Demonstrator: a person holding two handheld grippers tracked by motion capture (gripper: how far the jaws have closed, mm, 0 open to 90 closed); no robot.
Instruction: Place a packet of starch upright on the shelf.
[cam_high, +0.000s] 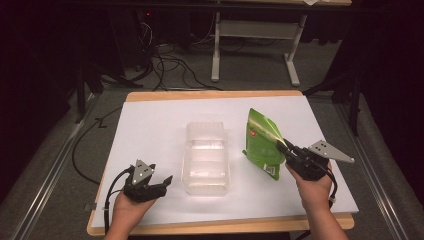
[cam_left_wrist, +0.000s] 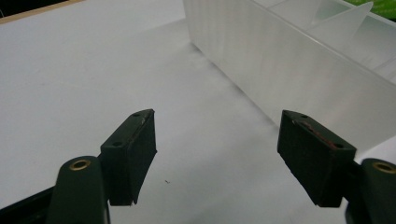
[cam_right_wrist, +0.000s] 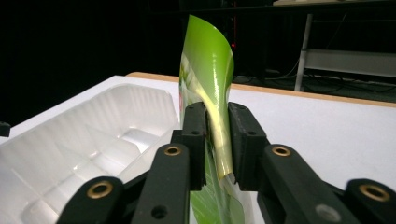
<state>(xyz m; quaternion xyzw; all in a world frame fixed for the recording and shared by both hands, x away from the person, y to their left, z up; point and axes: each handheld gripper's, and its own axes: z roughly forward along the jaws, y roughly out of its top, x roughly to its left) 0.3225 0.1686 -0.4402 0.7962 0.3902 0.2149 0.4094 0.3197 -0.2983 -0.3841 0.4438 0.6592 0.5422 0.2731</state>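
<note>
A clear plastic tray (cam_high: 206, 160) with inner dividers lies in the middle of the white table top (cam_high: 150, 125). A green snack pouch (cam_high: 262, 142) stands upright just right of the tray, and my right gripper (cam_high: 285, 146) is shut on its right edge. In the right gripper view the pouch (cam_right_wrist: 208, 70) rises between the two black jaws, with the tray (cam_right_wrist: 93, 140) to its left. My left gripper (cam_high: 167, 181) rests at the front left, open and holding nothing. In the left gripper view, its gripper (cam_left_wrist: 217, 149) has the tray's side wall (cam_left_wrist: 289, 70) ahead to the right.
The white top lies on a wooden board (cam_high: 215, 94) whose edge shows at the back and front. Beyond it stand a table frame (cam_high: 255, 45) and floor cables (cam_high: 170, 65). A black cable (cam_high: 82, 150) runs along the left of the board.
</note>
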